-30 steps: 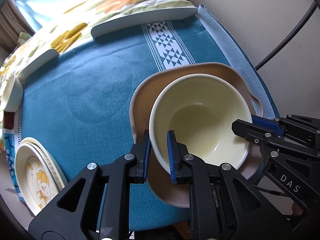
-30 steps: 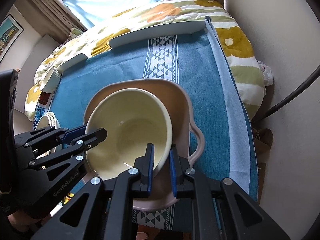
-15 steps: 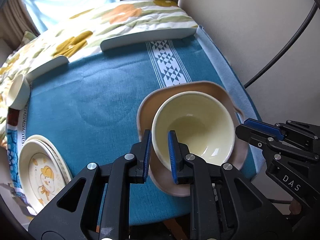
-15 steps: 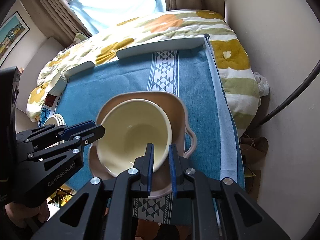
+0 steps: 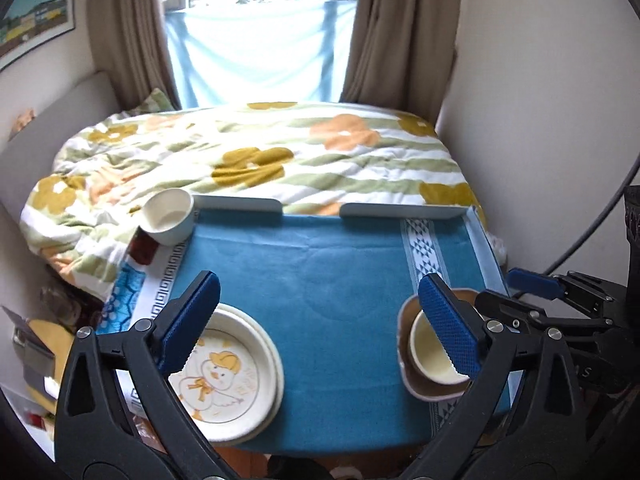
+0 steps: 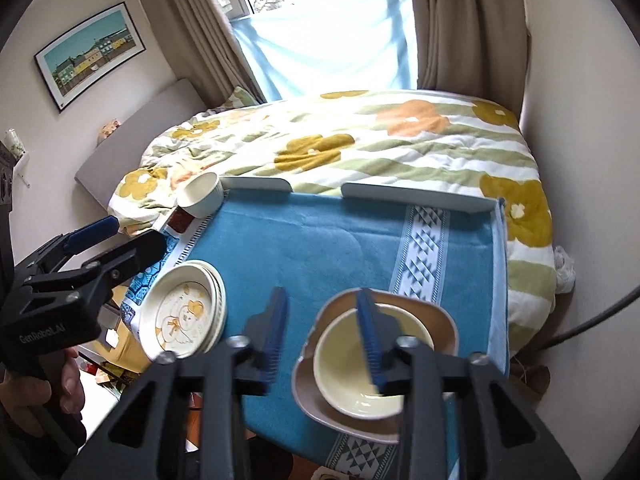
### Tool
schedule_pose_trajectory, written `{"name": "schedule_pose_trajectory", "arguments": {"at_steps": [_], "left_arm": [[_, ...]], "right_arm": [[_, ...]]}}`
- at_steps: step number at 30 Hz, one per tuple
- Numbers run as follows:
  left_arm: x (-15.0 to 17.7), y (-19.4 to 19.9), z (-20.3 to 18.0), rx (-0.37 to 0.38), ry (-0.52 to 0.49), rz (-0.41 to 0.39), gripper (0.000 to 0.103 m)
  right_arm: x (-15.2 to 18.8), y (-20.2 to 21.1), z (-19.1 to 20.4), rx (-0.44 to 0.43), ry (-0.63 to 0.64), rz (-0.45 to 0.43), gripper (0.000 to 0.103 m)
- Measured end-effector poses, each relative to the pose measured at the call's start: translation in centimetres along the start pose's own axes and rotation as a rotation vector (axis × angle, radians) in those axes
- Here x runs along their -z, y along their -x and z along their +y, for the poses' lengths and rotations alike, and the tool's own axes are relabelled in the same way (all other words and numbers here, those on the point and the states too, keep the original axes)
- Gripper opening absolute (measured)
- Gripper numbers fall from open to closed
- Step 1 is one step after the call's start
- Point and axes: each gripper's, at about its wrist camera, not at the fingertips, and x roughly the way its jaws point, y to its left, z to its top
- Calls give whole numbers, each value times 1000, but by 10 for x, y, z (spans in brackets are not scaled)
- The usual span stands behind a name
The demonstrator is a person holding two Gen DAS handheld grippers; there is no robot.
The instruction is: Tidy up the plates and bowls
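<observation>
Both our claws are opening w/ nothing between the pads: left gripper (image 5: 318,320) spread wide above the blue cloth (image 5: 320,264), right gripper (image 6: 322,334) part open over the cream bowl (image 6: 360,364), which sits nested in the brown dish (image 6: 440,320) at the table's near right. Next we'd likely fetch the small white bowl (image 6: 201,193) at the far left corner, beside the duck plates (image 6: 182,312) stack. Approach w/ jaws wide, straddle one rim wall & lift straight, since it sits right at the edge by the bedding.
</observation>
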Motion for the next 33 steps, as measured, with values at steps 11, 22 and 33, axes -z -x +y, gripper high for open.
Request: {"name": "schedule_pose_trajectory", "arguments": {"at_steps": [11, 22, 33], "left_arm": [[-21, -5, 146, -58, 284, 19, 99], [-35, -115, 281, -11, 577, 113, 99], [-17, -261, 342, 93, 722, 261, 71]], "right_arm": [[-85, -60, 75, -149, 124, -37, 95], [-174, -191, 138, -231, 184, 113, 96], [-183, -365, 159, -296, 63, 386, 82]]}}
